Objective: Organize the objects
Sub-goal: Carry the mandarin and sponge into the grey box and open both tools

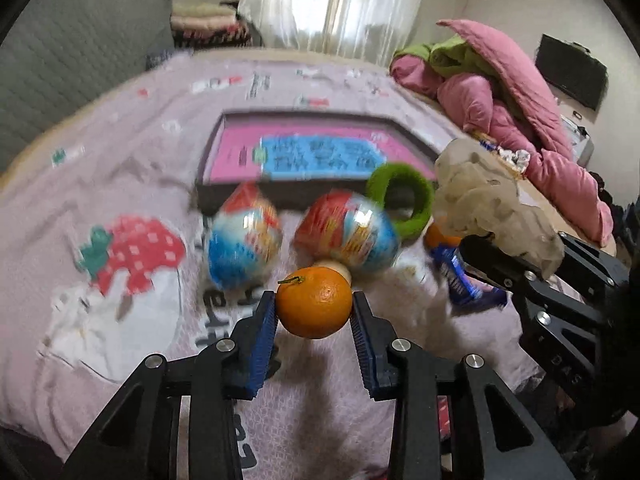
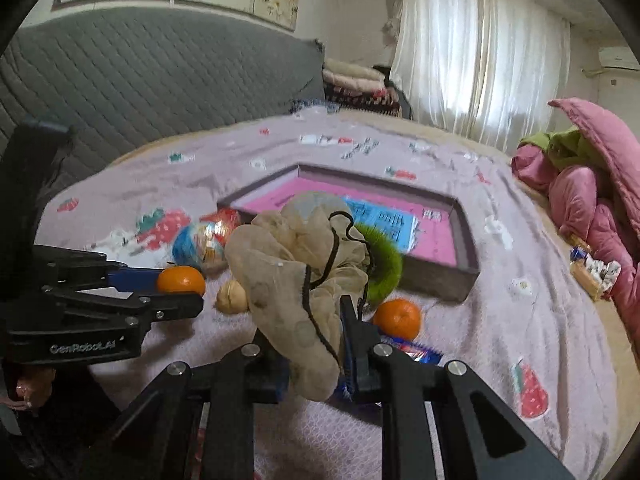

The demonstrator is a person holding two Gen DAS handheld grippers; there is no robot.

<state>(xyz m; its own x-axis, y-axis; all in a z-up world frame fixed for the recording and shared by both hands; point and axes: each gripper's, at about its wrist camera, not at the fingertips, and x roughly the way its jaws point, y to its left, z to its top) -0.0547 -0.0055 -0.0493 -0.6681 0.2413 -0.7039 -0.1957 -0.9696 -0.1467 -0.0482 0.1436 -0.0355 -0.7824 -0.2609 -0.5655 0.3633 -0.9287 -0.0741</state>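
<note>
My left gripper [image 1: 314, 310] is shut on an orange [image 1: 314, 307] and holds it just above the bedspread; it also shows in the right wrist view [image 2: 181, 280]. My right gripper [image 2: 310, 344] is shut on a crumpled beige mesh bag [image 2: 296, 272] with a black drawstring, also seen in the left wrist view [image 1: 492, 204]. A grey tray [image 1: 206, 196] with a pink and blue sheet lies behind. In front of it lie two snack packets [image 1: 244, 244] [image 1: 348, 236], a green fuzzy ring [image 1: 402, 200], a walnut [image 2: 232, 298], a second orange [image 2: 398, 318] and a blue wrapper [image 1: 466, 280].
The bed has a lilac strawberry-print bedspread [image 1: 132, 256]. A pink and green quilt pile [image 2: 592, 184] lies on the right. A grey padded headboard [image 2: 140, 76] stands behind. Small packets [image 2: 592, 270] lie at the bed's right edge.
</note>
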